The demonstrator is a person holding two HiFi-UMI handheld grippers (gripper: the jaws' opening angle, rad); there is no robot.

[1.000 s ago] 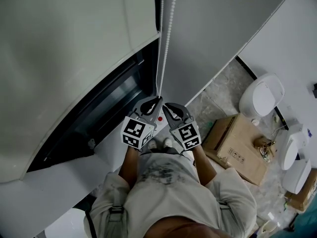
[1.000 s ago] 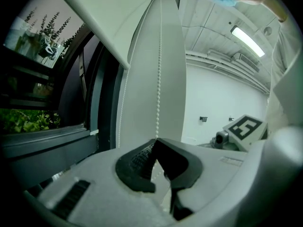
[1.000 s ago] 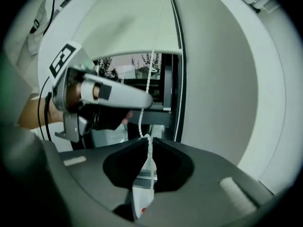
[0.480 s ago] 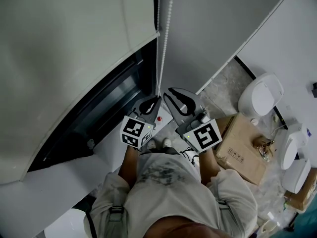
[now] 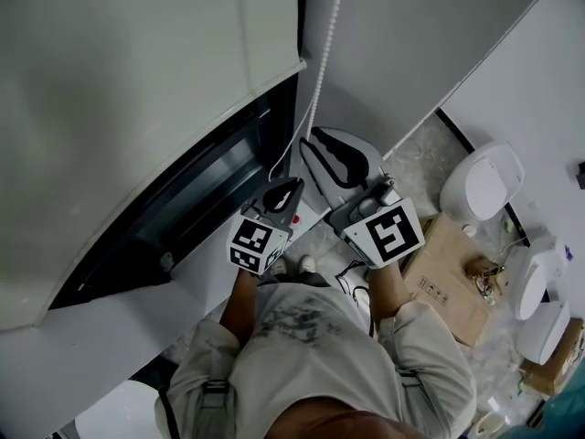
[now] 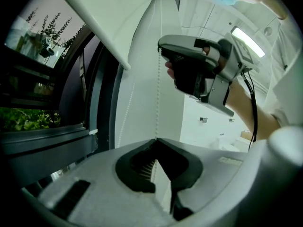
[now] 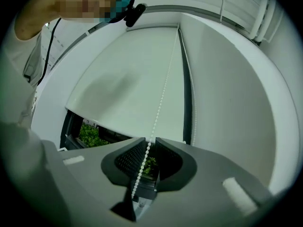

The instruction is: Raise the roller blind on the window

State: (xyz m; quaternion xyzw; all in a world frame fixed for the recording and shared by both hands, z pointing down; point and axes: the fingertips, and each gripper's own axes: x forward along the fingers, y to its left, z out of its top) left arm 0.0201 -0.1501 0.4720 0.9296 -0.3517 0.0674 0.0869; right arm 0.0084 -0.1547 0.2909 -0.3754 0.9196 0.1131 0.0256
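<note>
The bead chain [image 5: 323,80] is hanging vertically along the roller blind's [image 5: 137,90] right edge, over the half-uncovered window [image 5: 201,190]. Our left gripper [image 6: 156,140] is pinching it low down. Our right gripper [image 7: 150,141], jaws slightly apart around it, is sitting higher. A second ago both were level; the right is climbing.

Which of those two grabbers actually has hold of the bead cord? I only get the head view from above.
Observer: The left gripper. In its own view the jaws meet on the bead chain.
Operator: And the right one?
Observer: The right gripper has its jaws slightly apart. The chain hangs between them and does not look pinched.
Operator: Anything outside the window?
Observer: Green plants show below the bottom edge of the blind.
</note>
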